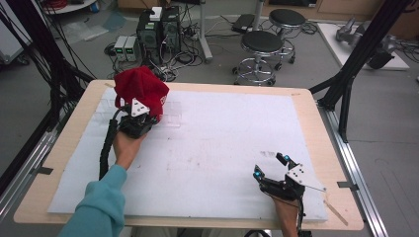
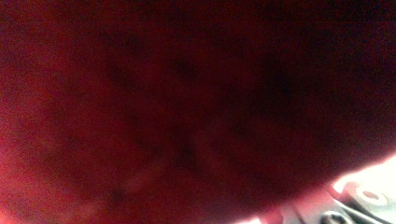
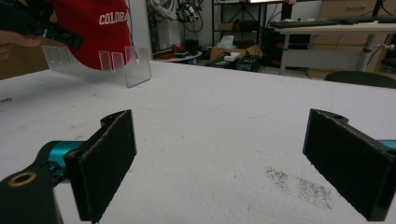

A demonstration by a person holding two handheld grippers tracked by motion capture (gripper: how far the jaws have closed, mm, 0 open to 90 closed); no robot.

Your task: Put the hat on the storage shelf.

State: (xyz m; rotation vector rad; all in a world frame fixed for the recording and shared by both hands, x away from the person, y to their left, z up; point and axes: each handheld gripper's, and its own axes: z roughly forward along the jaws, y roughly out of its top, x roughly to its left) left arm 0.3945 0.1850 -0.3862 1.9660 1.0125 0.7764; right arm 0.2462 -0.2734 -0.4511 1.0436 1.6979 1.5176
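- High view: at the far left of the table (image 1: pixel 54 163), the left gripper (image 1: pixel 140 114) is holding a red cap (image 1: pixel 141 89), which is sitting up off the white sheet (image 1: pixel 222 148) near the sheet's far left corner.
- The left gripper's jaws are hiding under the cap here; they are reading as closed together on the cap's fabric, with the person's left hand (image 1: pixel 126 145) and teal sleeve (image 1: pixel 99 207) coming in from the bottom edge.
- Just beside the cap, a clear plastic stand (image 1: pixel 170 116) is lying faintly visible on the sheet.
- Left gripper view: dark red cloth of the cap (image 2: pixel 187 107) is pressing up against the lens, blurred, with a strip of bright surface showing at the bottom right corner.
- Right gripper view: the cap (image 3: pixel 100 28), with white lettering, is hanging at the top left over the clear stand (image 3: pixel 112 65), and whether the two are touching I cannot tell.
- High view again: toward the near right, the right gripper (image 1: pixel 272 167) is resting low over the sheet, well apart from the cap.
- Its two black jaws are standing wide apart with bare sheet (image 3: pixel 219 135) between them, gripping nothing.
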